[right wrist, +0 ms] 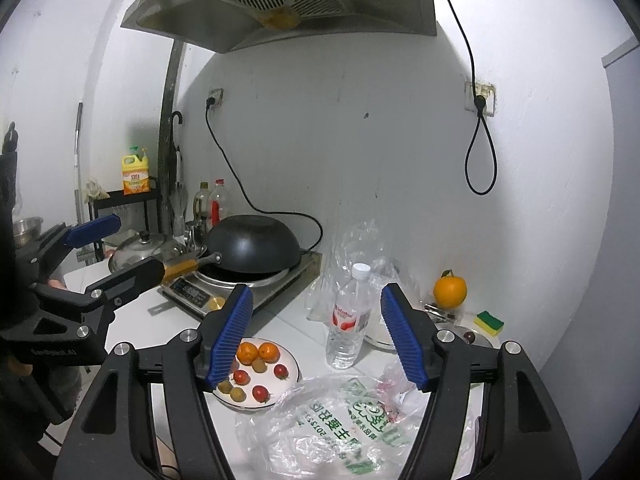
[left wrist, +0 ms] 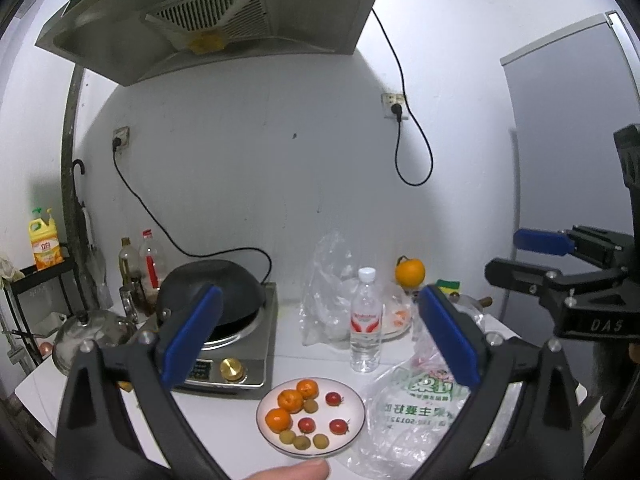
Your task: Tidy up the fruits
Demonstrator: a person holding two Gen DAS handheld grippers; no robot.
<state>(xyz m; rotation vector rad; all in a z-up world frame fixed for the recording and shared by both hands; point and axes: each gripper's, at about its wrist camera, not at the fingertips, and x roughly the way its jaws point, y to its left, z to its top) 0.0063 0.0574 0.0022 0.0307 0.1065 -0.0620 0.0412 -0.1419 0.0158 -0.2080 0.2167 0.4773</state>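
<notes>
A: Left wrist view. Left tongs (left wrist: 320, 336): wide apart, empty. Plate (left wrist: 354, 429) on surface, holding mandarins (left wrist: 291, 401), cherry tomatoes (left wrist: 306, 424), small green fruits (left wrist: 301, 442).

B: Right wrist view. Right tongs (right wrist: 316, 336): parted, empty, above printed bag (right wrist: 336, 428). Large orange (right wrist: 449, 291) by wall, well apart. Sorting looks nearly complete; probably fetch it next.

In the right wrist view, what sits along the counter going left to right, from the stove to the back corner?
Black wok on the stove → water bottle → large orange → yellow-green sponge.
</notes>
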